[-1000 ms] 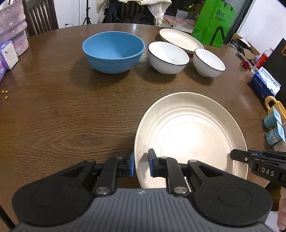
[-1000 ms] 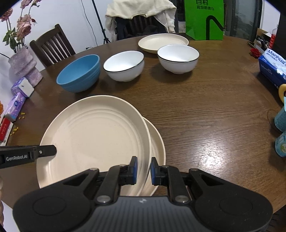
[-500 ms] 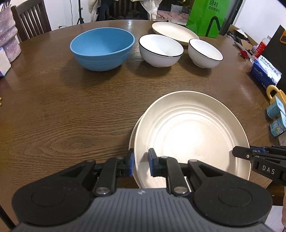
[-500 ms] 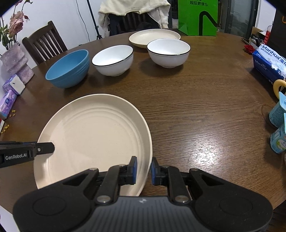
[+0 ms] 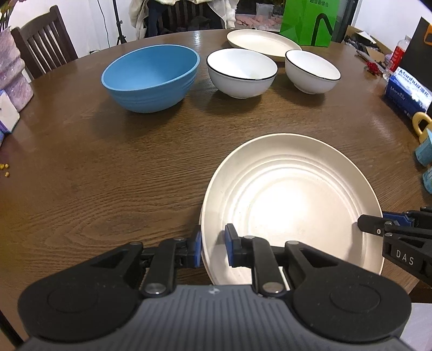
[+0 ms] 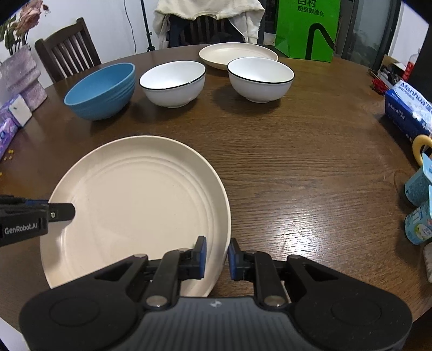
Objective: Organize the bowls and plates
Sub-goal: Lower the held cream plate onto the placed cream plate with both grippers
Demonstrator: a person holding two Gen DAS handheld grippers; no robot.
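Gripping one cream plate (image 5: 291, 194), both grippers clench its opposite rims over a round wooden table (image 5: 108, 162).

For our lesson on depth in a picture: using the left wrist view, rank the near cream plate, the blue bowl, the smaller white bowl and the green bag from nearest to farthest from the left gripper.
1. Near cream plate: its rim sits between the left gripper fingers.
2. Blue bowl: mid-table, left.
3. Smaller white bowl: mid-table, right.
4. Green bag: far edge, right.

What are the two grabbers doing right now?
Left gripper: shut on the cream plate.
Right gripper: shut on the same plate's opposite edge.
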